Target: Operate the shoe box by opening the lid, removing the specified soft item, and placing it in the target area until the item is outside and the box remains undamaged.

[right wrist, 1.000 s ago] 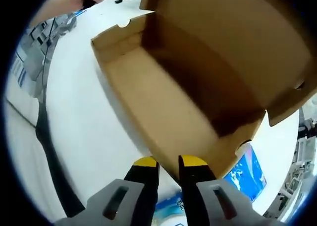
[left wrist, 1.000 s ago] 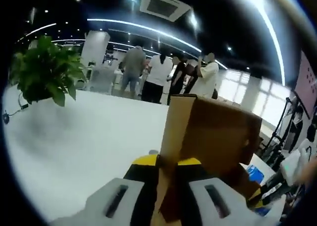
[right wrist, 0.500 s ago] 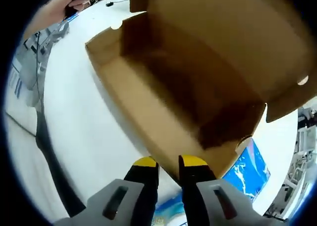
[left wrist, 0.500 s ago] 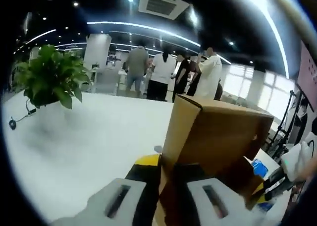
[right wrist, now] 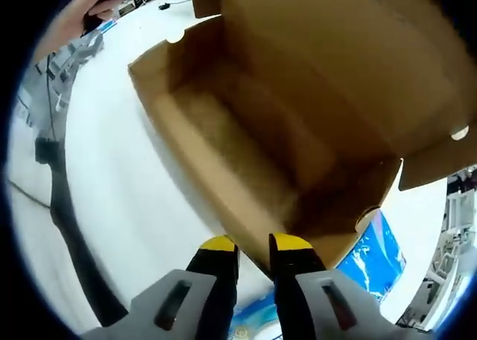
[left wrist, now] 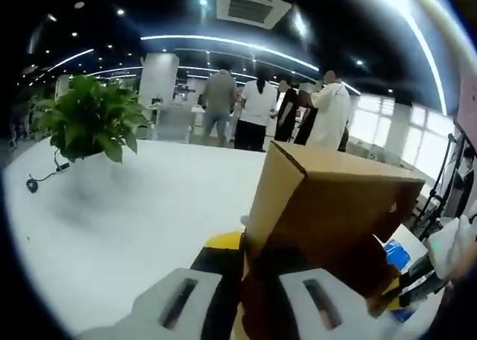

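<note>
In my left gripper view the shoe box (left wrist: pixel 328 206) tipped further, so I saw more of its top face. In my right gripper view its open lid (right wrist: pixel 358 49) swung lower over the interior, toward centre frame.

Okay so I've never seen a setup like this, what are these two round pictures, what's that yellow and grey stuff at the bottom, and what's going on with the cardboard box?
Each round picture comes from a fisheye camera riding on a hand-held gripper; a person holds one in each hand. The grey and yellow parts are each gripper's two jaws.

In the left gripper view, the left hand-held gripper pinches an end of the cardboard shoe box, beyond it a potted plant on the white table.

In the right gripper view, the right hand-held gripper clamps the box's near wall. The lid is open, the box looks empty, and a blue packet lies beside it.
</note>
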